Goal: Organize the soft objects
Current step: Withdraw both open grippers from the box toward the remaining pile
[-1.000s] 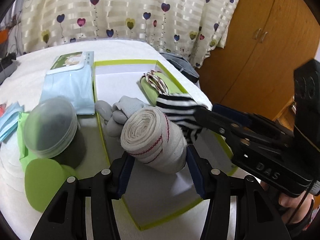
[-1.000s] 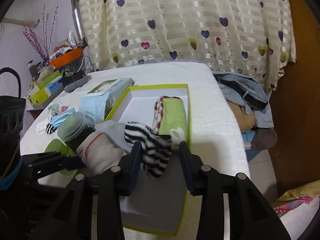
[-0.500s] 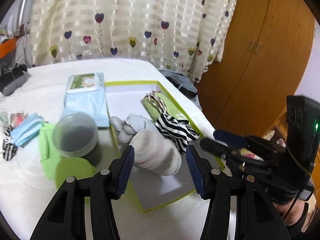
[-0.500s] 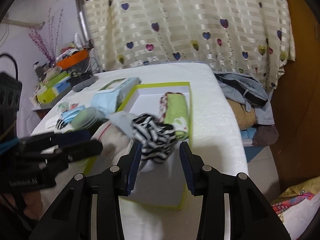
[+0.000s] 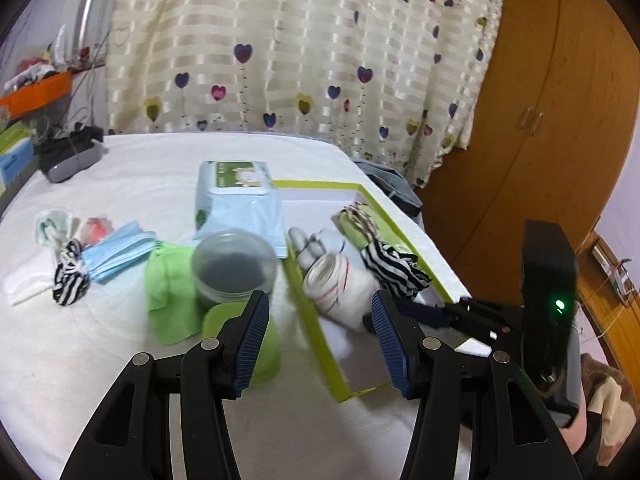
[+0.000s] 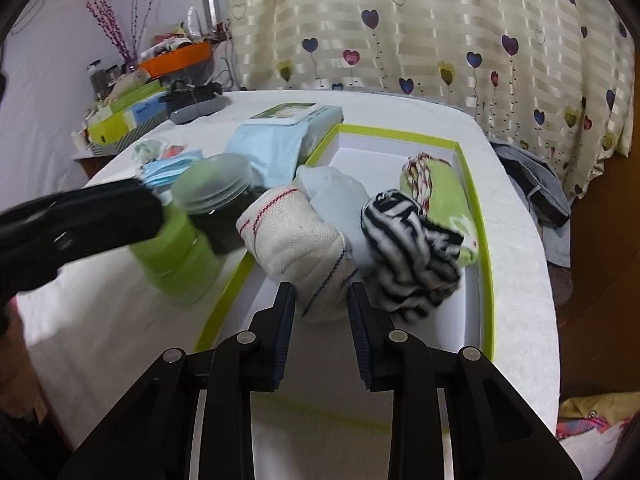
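Note:
A white box with a green rim lies on the white bed. In it lie a rolled white sock with red stitching, a grey sock, a black-and-white striped sock and a green rolled cloth. My left gripper is open and empty, above the box's near left edge. My right gripper is open and empty, just in front of the white sock.
Left of the box stand a clear-lidded jar on a green cloth, a wipes pack, blue masks and another striped sock. A wooden wardrobe stands at right.
My left gripper has let go of the white sock and pulled back and left. My right gripper has let go of the striped sock and shifted left; both socks now lie in the box.

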A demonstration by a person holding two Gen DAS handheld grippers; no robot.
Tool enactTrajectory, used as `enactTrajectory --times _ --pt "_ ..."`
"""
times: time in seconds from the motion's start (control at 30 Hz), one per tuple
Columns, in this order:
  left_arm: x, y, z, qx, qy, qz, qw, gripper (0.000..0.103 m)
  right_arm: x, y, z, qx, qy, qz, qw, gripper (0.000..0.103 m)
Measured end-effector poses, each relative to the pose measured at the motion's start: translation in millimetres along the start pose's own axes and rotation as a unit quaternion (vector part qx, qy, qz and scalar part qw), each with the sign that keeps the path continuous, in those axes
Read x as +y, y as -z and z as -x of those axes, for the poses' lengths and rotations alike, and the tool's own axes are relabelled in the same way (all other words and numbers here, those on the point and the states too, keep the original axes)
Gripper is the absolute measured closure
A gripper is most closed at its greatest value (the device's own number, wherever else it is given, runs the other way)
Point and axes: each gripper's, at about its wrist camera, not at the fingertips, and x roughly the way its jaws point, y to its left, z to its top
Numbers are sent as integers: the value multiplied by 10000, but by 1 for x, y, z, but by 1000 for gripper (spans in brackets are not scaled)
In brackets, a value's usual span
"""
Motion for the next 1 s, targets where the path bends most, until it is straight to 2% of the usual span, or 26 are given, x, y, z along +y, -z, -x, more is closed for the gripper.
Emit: enactTrajectory --times 0.17,0.3,0.57,0.6,0.7,0.73,1.0 --pt "14 -2 1 -19 -76 93 9999 51 -4 -17 -20 16 149 -4 9999 74" --pt "25 -3 -2 6 -187 199 9996 51 -15 -28 -30 1 114 -194 9997 74" --pt "38 -1 4 -91 -443 332 9984 51 -12 -25 -1 -246 81 -361 9990 74" --pt "39 -1 5 -116 -492 323 9982 51 -11 -23 2 -264 91 -378 9989 72" --pt "41 2 10 -157 -594 335 9975 51 -10 -18 16 -354 112 -462 9982 57" --pt "42 3 11 -168 -622 337 9973 51 -9 -17 20 -385 110 -482 9980 55" --pt "46 12 25 -239 -840 320 9957 51 2 -12 42 -535 151 -484 9973 55"
